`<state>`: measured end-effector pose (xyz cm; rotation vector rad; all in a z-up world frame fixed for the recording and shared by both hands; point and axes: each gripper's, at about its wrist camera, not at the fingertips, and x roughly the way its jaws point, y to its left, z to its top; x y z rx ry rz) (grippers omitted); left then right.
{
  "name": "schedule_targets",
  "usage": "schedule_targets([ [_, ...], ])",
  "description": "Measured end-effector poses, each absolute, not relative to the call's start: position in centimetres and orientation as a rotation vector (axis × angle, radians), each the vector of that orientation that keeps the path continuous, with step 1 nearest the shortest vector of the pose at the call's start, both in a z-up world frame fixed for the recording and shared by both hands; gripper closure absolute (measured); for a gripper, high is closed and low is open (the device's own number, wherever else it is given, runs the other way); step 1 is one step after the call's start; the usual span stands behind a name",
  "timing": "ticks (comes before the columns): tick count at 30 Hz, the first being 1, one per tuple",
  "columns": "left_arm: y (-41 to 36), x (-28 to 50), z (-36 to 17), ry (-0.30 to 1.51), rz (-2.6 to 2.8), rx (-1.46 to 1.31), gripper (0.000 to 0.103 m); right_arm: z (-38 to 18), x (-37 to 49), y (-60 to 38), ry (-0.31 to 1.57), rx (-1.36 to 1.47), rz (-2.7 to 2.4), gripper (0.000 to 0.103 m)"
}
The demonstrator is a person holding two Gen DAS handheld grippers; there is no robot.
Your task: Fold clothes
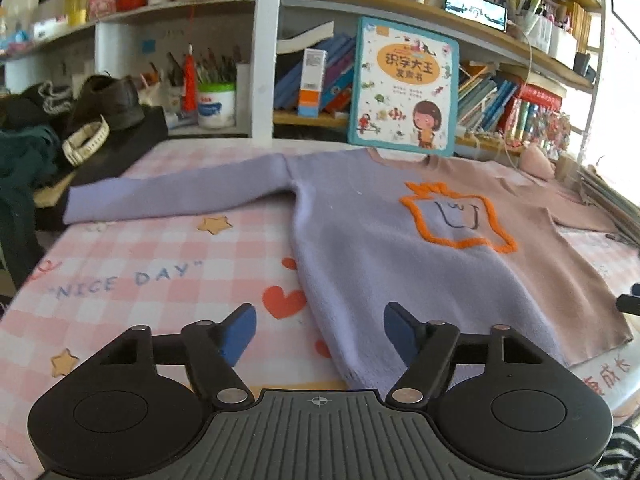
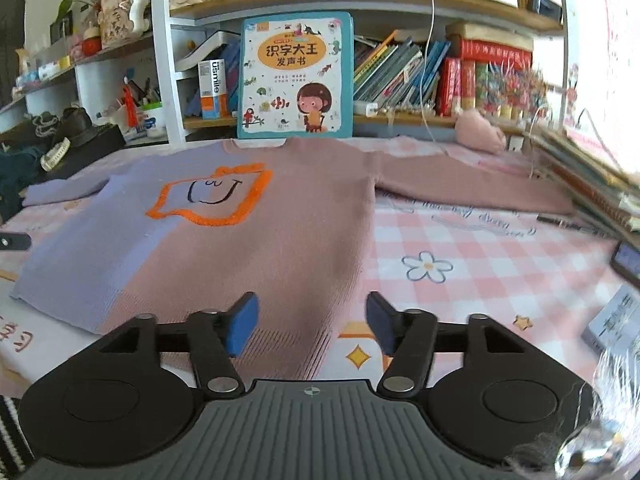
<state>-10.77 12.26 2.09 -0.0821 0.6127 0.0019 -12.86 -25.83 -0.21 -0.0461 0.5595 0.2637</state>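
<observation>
A small sweater (image 1: 384, 256), lilac on one half and dusty pink on the other with an orange outlined face patch (image 1: 456, 216), lies flat on the checked cloth, both sleeves spread sideways. My left gripper (image 1: 320, 334) is open above the lilac hem corner, nothing between its blue pads. In the right wrist view the same sweater (image 2: 256, 248) fills the middle, and my right gripper (image 2: 312, 324) stands open over the pink hem corner, its pads not pressing on the cloth.
A pink checked tablecloth (image 1: 140, 264) covers the table. A picture book (image 1: 404, 88) leans on the shelf behind the collar. Dark clothes, shoes and a watch (image 1: 86, 140) pile at the left; stacked books (image 2: 592, 184) crowd the right edge, and a box (image 2: 616, 320) lies near it.
</observation>
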Motion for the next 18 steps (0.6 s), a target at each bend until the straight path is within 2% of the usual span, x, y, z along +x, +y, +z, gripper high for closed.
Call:
schedule_targets([
  [1,12.3,-10.7,2.0,0.616,0.011,-0.076,0.023,-0.3,-12.8,-25.7,0.556,-0.061,0.249,0.026],
  [2,12.4,-10.6,2.0,0.617,0.018,-0.072,0.022,-0.4,-12.8,-25.5,0.552,-0.075,0.235,0.024],
  [7,13.0,-10.3,1.6,0.624,0.046,-0.079,0.021,-0.7,-12.2,-25.1,0.555,-0.079,0.213,0.017],
  [11,12.9,-10.6,1.5,0.587,0.04,-0.043,0.014,-0.6,-11.2,-23.9,0.556,-0.068,0.257,0.016],
  [18,13.4,-10.7,1.9,0.507,0.108,0.068,0.013,0.4,-9.3,-19.7,0.513,-0.092,0.372,0.016],
])
